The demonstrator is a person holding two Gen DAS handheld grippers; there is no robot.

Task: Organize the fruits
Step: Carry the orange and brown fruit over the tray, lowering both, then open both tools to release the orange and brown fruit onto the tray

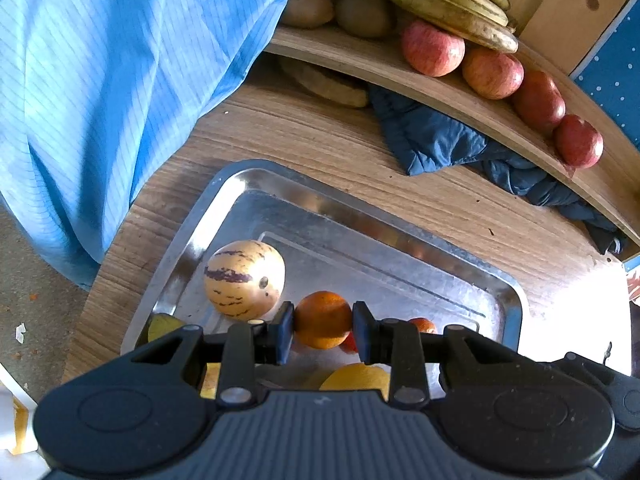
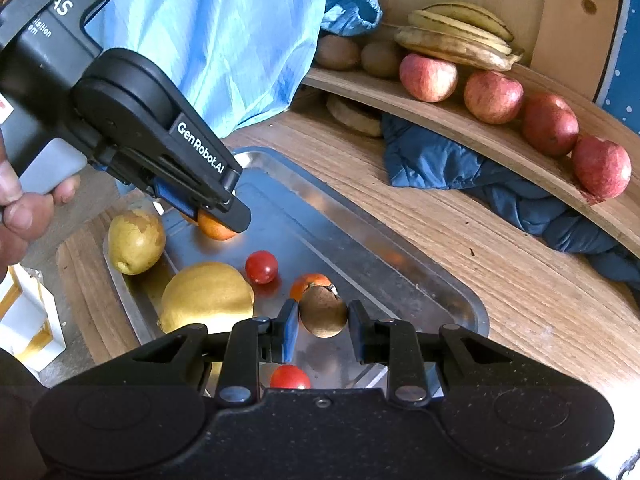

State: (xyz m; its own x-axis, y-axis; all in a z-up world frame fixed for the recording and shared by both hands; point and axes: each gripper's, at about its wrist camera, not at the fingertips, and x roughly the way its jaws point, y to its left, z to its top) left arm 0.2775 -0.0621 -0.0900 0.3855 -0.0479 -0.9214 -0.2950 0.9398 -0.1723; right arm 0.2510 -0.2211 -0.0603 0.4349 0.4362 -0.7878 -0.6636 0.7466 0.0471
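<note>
A steel tray point(image 1: 360, 216) lies on the wooden table. My left gripper point(image 1: 323, 330) is shut on a small orange point(image 1: 323, 318), with a pad pressed against each side. A striped pale melon point(image 1: 244, 278) sits just left of it in the tray. In the right wrist view that same left gripper point(image 2: 224, 216) holds the orange point(image 2: 216, 228) over the far end of the tray point(image 2: 400, 240). My right gripper point(image 2: 323, 330) is shut on a brown fruit point(image 2: 323, 314) at the tray's near end, with both pads touching it.
The tray also holds a yellow pear point(image 2: 136, 240), a large yellow fruit point(image 2: 206, 296), two cherry tomatoes point(image 2: 261, 267) and a tangerine point(image 2: 310, 282). A curved wooden shelf point(image 2: 460, 120) carries apples point(image 2: 494, 96), bananas point(image 2: 456, 36) and kiwis point(image 2: 338, 53). A dark blue cloth point(image 2: 460, 164) lies beneath it. A light blue garment point(image 1: 120, 80) hangs at left.
</note>
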